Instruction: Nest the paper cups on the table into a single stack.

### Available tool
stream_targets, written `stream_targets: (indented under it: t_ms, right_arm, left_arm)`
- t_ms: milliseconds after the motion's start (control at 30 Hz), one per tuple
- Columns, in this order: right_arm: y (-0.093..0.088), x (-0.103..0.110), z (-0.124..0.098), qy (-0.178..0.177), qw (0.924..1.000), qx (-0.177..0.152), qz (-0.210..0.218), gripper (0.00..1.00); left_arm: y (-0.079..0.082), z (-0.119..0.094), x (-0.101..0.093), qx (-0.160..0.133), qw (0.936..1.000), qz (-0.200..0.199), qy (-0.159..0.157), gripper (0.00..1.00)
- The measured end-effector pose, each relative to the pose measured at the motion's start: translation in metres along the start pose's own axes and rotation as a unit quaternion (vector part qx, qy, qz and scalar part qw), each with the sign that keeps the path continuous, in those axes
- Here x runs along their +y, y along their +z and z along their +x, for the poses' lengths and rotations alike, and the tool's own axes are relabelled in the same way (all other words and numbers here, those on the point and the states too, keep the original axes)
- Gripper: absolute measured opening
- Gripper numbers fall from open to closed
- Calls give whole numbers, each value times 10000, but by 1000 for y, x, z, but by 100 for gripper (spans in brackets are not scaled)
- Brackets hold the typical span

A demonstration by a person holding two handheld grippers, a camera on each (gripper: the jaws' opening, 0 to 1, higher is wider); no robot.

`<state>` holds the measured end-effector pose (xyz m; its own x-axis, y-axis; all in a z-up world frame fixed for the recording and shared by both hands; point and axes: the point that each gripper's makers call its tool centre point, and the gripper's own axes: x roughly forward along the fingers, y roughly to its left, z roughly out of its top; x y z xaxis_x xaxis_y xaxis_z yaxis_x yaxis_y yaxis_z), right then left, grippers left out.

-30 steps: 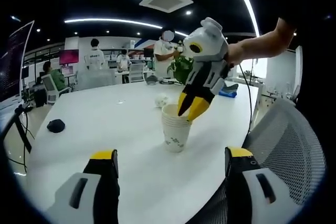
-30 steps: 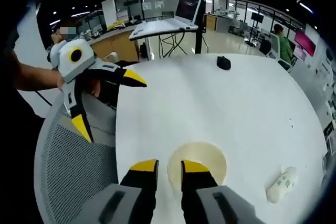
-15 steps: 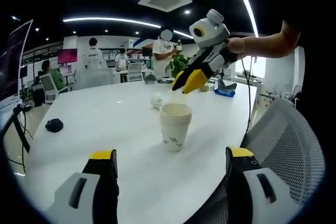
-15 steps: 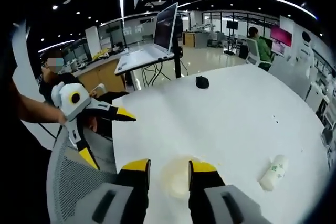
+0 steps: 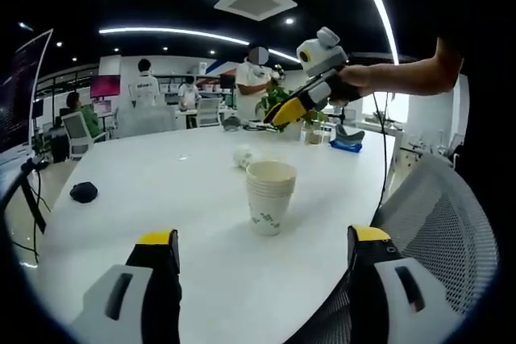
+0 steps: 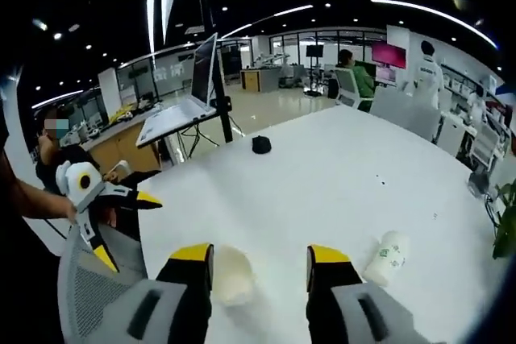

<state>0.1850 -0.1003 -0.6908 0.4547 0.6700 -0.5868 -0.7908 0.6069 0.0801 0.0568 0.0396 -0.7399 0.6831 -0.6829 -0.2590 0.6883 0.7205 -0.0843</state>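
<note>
A stack of nested paper cups (image 5: 270,197) stands upright on the white table (image 5: 161,183). One more paper cup (image 5: 242,155) lies on its side farther back. My left gripper (image 5: 262,254) is open and holds nothing, low and near the table's edge in front of the stack. My right gripper (image 5: 282,113) hangs in the air above and behind the stack, apart from it. In the right gripper view the right gripper (image 6: 260,257) is open, with the stack (image 6: 230,275) low between its jaws. The lying cup (image 6: 387,257) is to the right and the left gripper (image 6: 121,227) to the left.
A grey mesh chair (image 5: 439,215) stands at the table's near edge. A small black object (image 5: 84,192) lies on the table at the left. A laptop on a stand (image 6: 181,106) is beyond the table. Several people stand or sit in the office behind.
My right gripper has let go of the stack's rim, risen away from it and opened wider. The stack stays on the table. The left gripper has not moved.
</note>
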Motion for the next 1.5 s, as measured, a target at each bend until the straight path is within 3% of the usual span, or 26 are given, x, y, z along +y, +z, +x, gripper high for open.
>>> stream_targets:
  t_ms: [367, 467, 667, 800, 1033, 1167, 1500]
  right_arm:
    - [-16, -70, 1, -908, 9950, -267, 328, 54]
    - [-21, -77, 2, -1041, 9934, -278, 387, 55]
    - [-41, -111, 15, -1343, 9889, -188, 612, 56]
    - [-41, -128, 23, -1578, 9844, -241, 734, 56]
    - [-44, -151, 37, -1986, 9773, -315, 660, 56]
    - [-50, -161, 44, -2199, 9713, -338, 839, 56]
    - [-71, -193, 59, -2622, 9587, -2, 1103, 54]
  left_arm:
    - [-1, 1, -2, 33, 10000, -2, -51, 87]
    - [-2, 1, -2, 43, 10000, -6, -61, 87]
    - [-4, 3, -3, 108, 9999, 8, -66, 87]
    - [-7, 4, -3, 188, 9998, 53, -69, 87]
    - [-9, 3, -2, 231, 9997, 43, -39, 87]
    - [-9, 3, -2, 247, 9997, 30, -40, 87]
    - [-13, 3, 0, 346, 9994, 13, 11, 86]
